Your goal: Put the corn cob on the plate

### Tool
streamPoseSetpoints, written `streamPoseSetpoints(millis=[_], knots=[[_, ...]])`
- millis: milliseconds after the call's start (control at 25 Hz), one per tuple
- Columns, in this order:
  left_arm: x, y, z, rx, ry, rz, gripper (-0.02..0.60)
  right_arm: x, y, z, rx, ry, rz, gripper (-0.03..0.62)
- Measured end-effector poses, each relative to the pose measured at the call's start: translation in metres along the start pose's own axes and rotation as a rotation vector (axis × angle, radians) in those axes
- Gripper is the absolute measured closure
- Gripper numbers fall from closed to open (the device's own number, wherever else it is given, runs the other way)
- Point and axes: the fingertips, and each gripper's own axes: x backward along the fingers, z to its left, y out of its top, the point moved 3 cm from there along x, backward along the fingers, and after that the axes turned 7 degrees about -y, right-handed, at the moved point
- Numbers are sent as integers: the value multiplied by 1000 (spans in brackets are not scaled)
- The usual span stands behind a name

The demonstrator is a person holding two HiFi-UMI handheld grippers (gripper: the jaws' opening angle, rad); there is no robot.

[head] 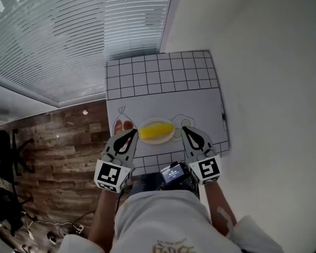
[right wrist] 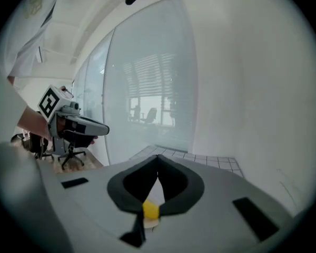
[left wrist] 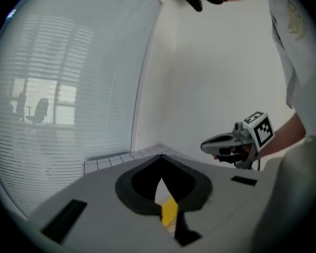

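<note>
The yellow corn cob [head: 156, 130] lies across a small pale plate [head: 157, 142] on the white mat in the head view. My left gripper [head: 133, 132] hangs in the air just left of the plate, jaws shut with nothing between them. My right gripper [head: 184, 129] mirrors it at the plate's right, also shut and empty. In the left gripper view the shut jaws [left wrist: 160, 157] frame a sliver of the corn [left wrist: 169, 212] below, and the right gripper [left wrist: 206, 146] shows beside them. In the right gripper view the corn [right wrist: 150, 210] peeks under the shut jaws [right wrist: 157, 157].
The mat [head: 163, 83] has a grid at its far end and near edge, with drawn outlines: a bag shape with red patches [head: 122, 124] left of the plate, another outline [head: 180, 120] on the right. Wood-pattern floor [head: 58, 152] lies left, a white wall [head: 274, 88] right, blinds [head: 68, 30] behind.
</note>
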Motion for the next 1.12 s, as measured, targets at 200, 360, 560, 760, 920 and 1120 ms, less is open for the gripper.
streamPoseSetpoints(millis=[200,360,560,760,920,1120], knots=[[19,34,-1,-46,91,-122,574,13,31,-2,-121,-25,-78,586],[29,52,-3,-66,129,-176,574,16,46,-2,-117,-25,-113,588],[34,54,-5,-84,137,-172,574,15,51,-1,-120,-25,-130,588],[36,52,-5,-72,139,-171,574,16,51,-1,-127,-29,-133,588],[35,51,-3,-69,138,-166,574,16,49,-1,-134,-31,-127,588],[31,46,0,-58,131,-146,574,15,45,-2,-143,-30,-115,588]])
